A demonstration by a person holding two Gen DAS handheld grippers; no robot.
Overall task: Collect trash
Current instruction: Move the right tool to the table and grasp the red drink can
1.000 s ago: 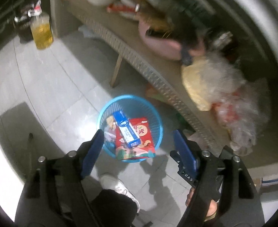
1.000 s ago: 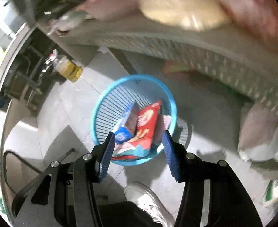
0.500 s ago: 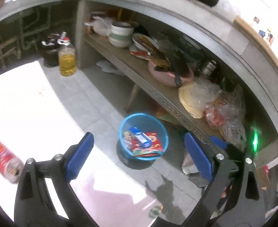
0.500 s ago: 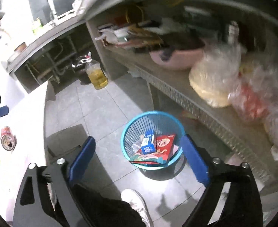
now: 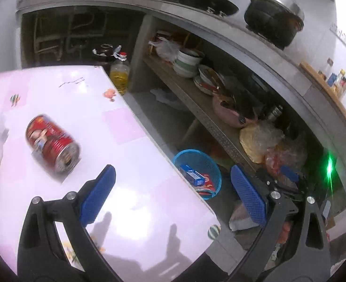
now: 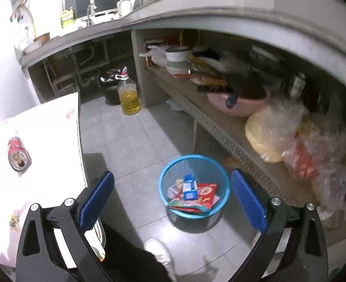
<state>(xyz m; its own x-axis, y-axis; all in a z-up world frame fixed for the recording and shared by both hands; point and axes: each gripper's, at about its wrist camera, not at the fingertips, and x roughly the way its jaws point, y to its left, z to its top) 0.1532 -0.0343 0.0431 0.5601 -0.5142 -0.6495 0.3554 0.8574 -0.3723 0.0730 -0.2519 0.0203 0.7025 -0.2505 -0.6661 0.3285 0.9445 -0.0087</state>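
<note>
A blue mesh basket stands on the tiled floor with a blue box and a red wrapper inside; the same basket shows partly behind the table edge in the left wrist view. A red can lies on its side on the pink table, also seen as the can at far left. My left gripper is open over the table's right edge, empty, right of the can. My right gripper hangs open and empty above the basket.
A low shelf under the counter holds bowls, a pink basin and plastic bags. An oil bottle stands on the floor by the shelf end. A person's white shoe and dark trouser leg are below the right gripper.
Both grippers opened wide and rose away from the basket, leaving the box and wrapper in it. The left gripper swung left over the table, bringing the red can into view.
</note>
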